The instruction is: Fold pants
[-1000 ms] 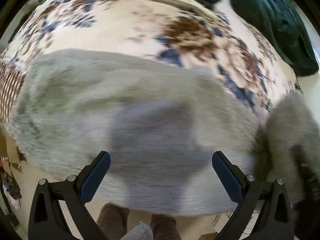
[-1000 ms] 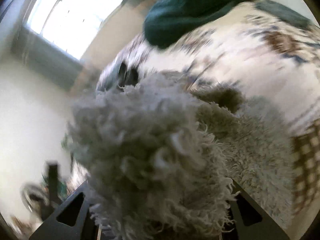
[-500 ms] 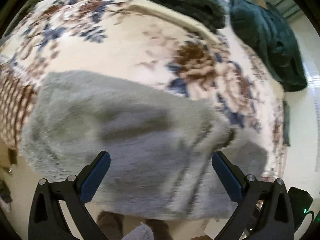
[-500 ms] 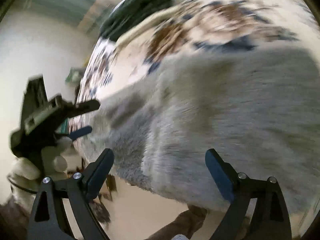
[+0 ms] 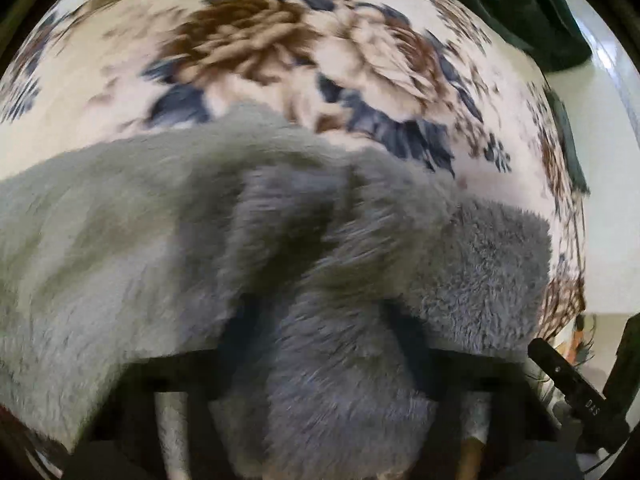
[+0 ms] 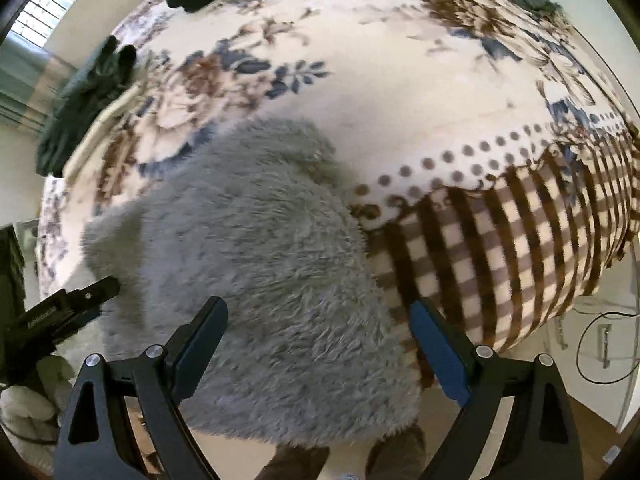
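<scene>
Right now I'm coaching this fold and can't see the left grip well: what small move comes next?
Probably lift the left gripper and carry its bunched fold of the grey fleece pants across; the right gripper hovers open over them, holding nothing.

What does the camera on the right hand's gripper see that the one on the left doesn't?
Only the right view shows the window, the brown checked border of the blanket, and the right gripper open above the grey pants.

Only the left view shows fluffy cloth bunched up against the lens, hiding the left gripper's fingers.

Both show the grey pants, the flowered blanket beneath, and dark green clothes at its far edge.
</scene>
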